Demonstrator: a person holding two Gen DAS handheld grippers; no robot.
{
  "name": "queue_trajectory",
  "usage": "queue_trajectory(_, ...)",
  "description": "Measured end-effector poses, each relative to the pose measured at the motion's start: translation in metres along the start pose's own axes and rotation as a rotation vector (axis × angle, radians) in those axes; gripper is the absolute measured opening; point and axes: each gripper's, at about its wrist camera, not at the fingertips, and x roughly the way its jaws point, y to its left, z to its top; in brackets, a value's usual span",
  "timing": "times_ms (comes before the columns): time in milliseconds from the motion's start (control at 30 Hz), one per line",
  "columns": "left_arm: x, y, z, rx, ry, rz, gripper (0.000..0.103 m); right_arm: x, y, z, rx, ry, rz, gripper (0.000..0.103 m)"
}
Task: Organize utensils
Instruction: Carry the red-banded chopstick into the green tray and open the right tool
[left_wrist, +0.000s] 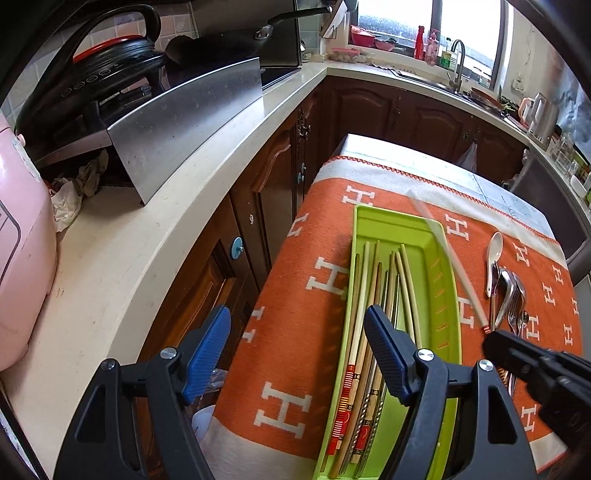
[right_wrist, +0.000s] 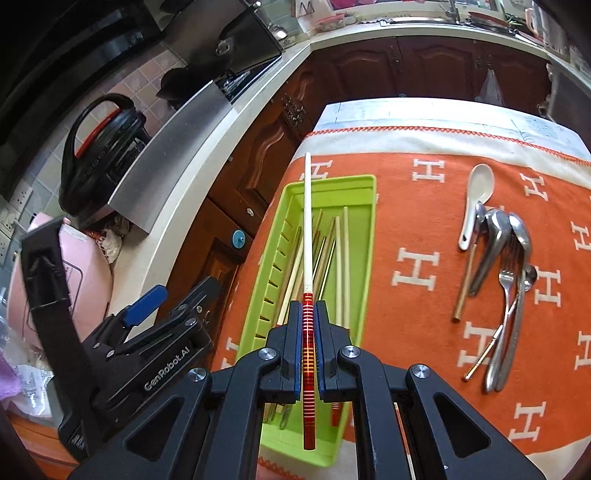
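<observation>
The right tongs (right_wrist: 309, 325) are clamped on the red-banded handle end of a single chopstick (right_wrist: 307, 229), whose pale shaft runs out over the green tray (right_wrist: 364, 206) towards its far wall; the grip is near one end only, so in my judgement the long free end could swing or pivot in the pads and land across the tray's rim or on the orange cloth (right_wrist: 413, 206) instead of among the chopsticks already lying lengthwise in the tray. The left tongs (left_wrist: 297, 347) stand wide and hold nothing, hovering above the tray's near end; they could knock the carried stick if the two close in. Right of the tray, well apart, lie the white spoon (right_wrist: 476, 199) and the metal cutlery pile (right_wrist: 506, 266), on the bench.
</observation>
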Motion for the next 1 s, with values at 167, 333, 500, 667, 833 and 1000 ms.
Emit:
queue_trajectory(167, 0.001, 0.0, 0.0, -0.001, 0.004, -0.003, 0.073, 0.018, 0.011, -0.003, -0.051, 0.049, -0.025, 0.007)
queue_trajectory(333, 0.003, -0.003, -0.003, 0.002, 0.018, -0.009, 0.074, 0.019, 0.01, -0.013, -0.084, 0.054, -0.045, 0.007)
queue_trajectory(500, 0.001, -0.009, -0.005, 0.017, 0.016, -0.017, 0.074, 0.009, 0.003, -0.021, -0.104, 0.045, -0.061, 0.011)
queue_trajectory(667, -0.004, -0.021, -0.008, 0.04, 0.019, -0.029, 0.074, -0.009, -0.008, -0.03, -0.116, 0.017, -0.071, 0.012)
queue_trajectory(833, -0.01, -0.04, -0.01, 0.082, 0.015, -0.044, 0.074, -0.034, -0.025, -0.038, -0.118, -0.025, -0.078, 0.012)
queue_trajectory(1000, -0.017, -0.068, -0.012, 0.141, 0.011, -0.066, 0.075, -0.058, -0.049, -0.042, -0.086, -0.06, -0.078, 0.018)
